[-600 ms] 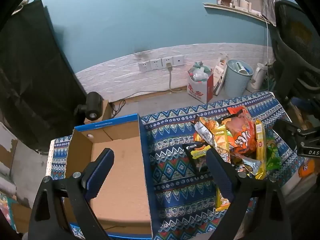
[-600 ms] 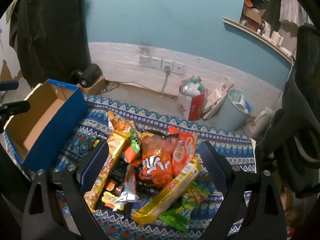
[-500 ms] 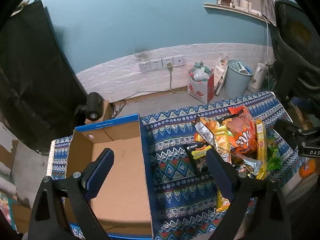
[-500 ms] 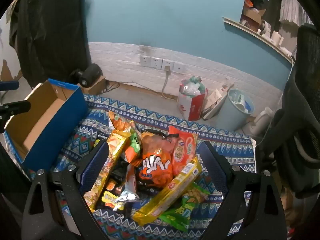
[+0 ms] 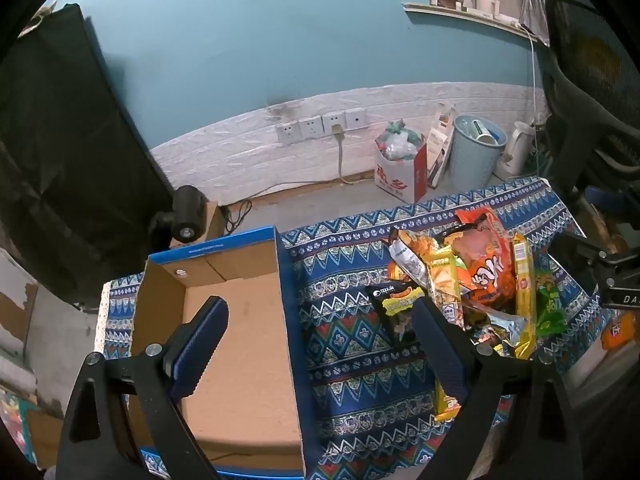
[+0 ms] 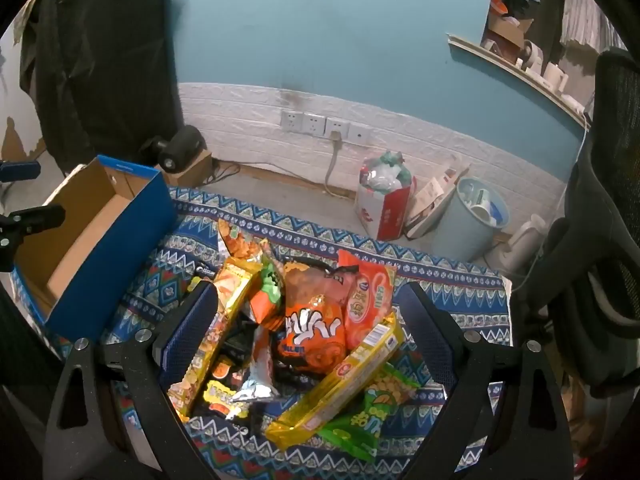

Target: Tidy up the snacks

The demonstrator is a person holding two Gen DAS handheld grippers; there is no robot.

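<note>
Although nothing is yet gripped, both claws stand wide apart: the left claw (image 5: 320,334) hangs over the near edge of the open blue cardboard box (image 5: 224,320), and the right claw (image 6: 310,320) hangs above the snack pile (image 6: 296,328). Judged by appearance, the packets are light, crinkly and slippery foil; the puffed orange bag (image 6: 314,330) would crush or slide if squeezed at its belly. A sealed end seam appears the safer hold. The long yellow packet (image 6: 340,380) looks stiffer and could be taken across its middle. It lies tilted on the pile, touching the orange bag and overlapping a green packet (image 6: 364,416). All snacks sit heaped on the patterned cloth (image 6: 440,280) covering the worktop, well apart from the box, whose floor shows bare cardboard.
</note>
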